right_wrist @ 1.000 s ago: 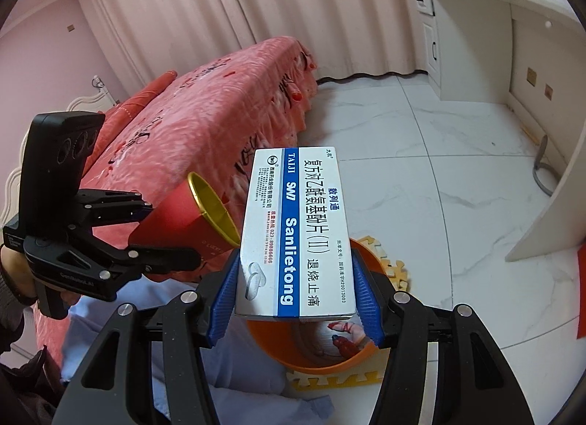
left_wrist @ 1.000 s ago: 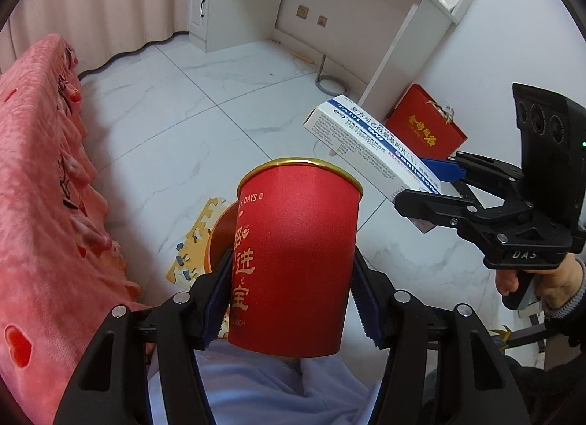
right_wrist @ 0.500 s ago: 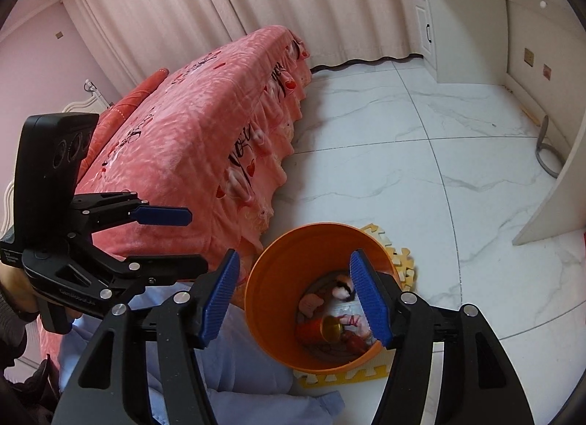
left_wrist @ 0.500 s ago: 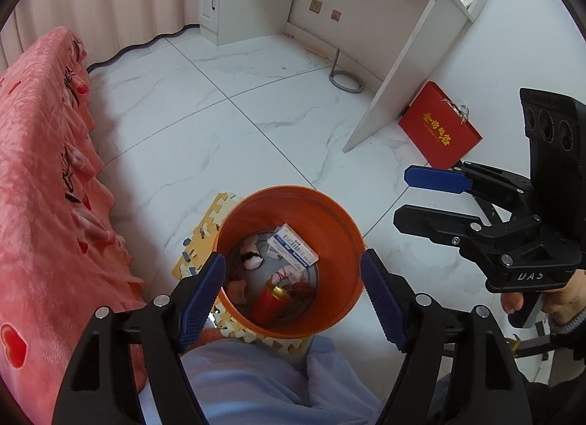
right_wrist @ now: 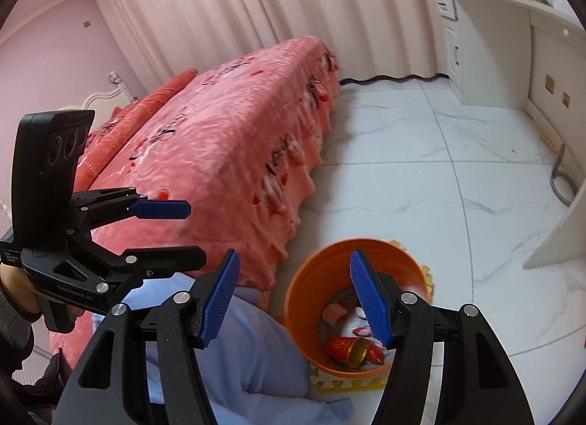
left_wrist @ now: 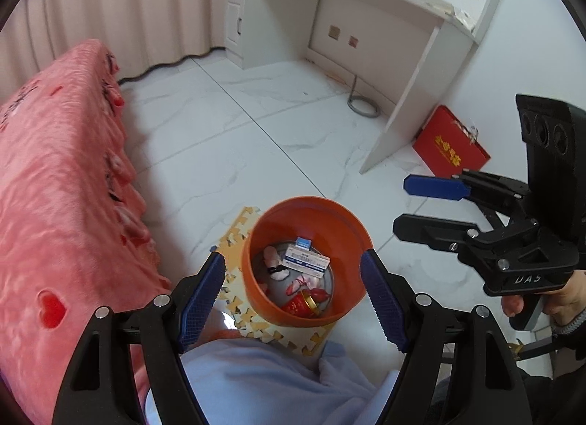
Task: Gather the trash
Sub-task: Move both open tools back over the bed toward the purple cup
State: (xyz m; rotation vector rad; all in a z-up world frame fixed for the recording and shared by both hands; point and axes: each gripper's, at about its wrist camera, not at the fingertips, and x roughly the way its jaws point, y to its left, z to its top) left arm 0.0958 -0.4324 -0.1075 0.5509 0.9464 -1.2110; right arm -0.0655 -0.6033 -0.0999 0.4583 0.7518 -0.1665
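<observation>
Bin: an orange bin (left_wrist: pixel 349 231) (right_wrist: pixel 304 282) is seen standing on a yellow foam mat (left_wrist: pixel 234 234) on the white tiled floor (left_wrist: pixel 227 132), just beside the pink bedspread (right_wrist: pixel 219 154).
Contents: a red cup (left_wrist: pixel 301 305) (right_wrist: pixel 344 348) with a gold rim is found lying on its side at the bottom; a white-and-blue medicine box (left_wrist: pixel 306 260) lies flat next to it, among pink and red scraps.
Left gripper (left_wrist: pixel 293 296): held above the bin, fingers spread wide, nothing gripped.
Right gripper (right_wrist: pixel 293 300): held over the bin's near edge, fingers wide apart, nothing gripped.
</observation>
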